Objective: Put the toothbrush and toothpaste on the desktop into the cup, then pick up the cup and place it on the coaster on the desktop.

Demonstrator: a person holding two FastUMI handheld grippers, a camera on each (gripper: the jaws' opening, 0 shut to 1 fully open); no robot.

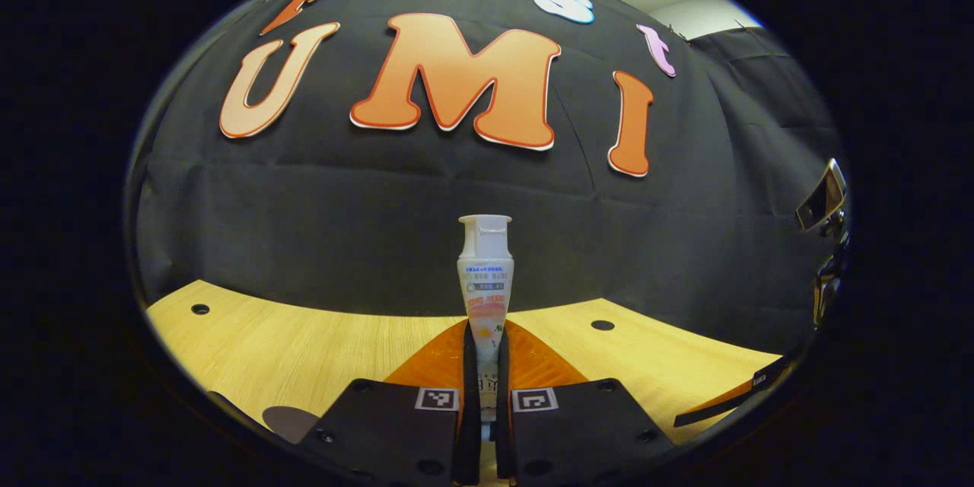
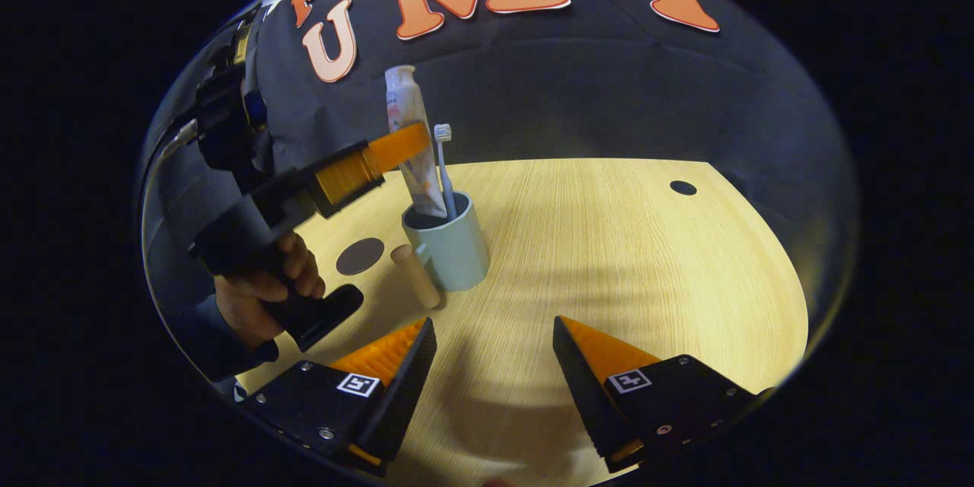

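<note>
My left gripper is shut on the white toothpaste tube, which stands upright with its cap on top. In the right gripper view the same tube has its lower end inside the pale cup, with the left gripper clamped around its middle. A white toothbrush stands in the cup, head up. The cup has a wooden handle pointing toward me. A dark round coaster lies just left of the cup. My right gripper is open above the tabletop, short of the cup.
The light wooden table stretches to the right of the cup, with a small dark hole near its far edge. A hand holds the left gripper's handle at the left. The coaster also lies low left in the left gripper view.
</note>
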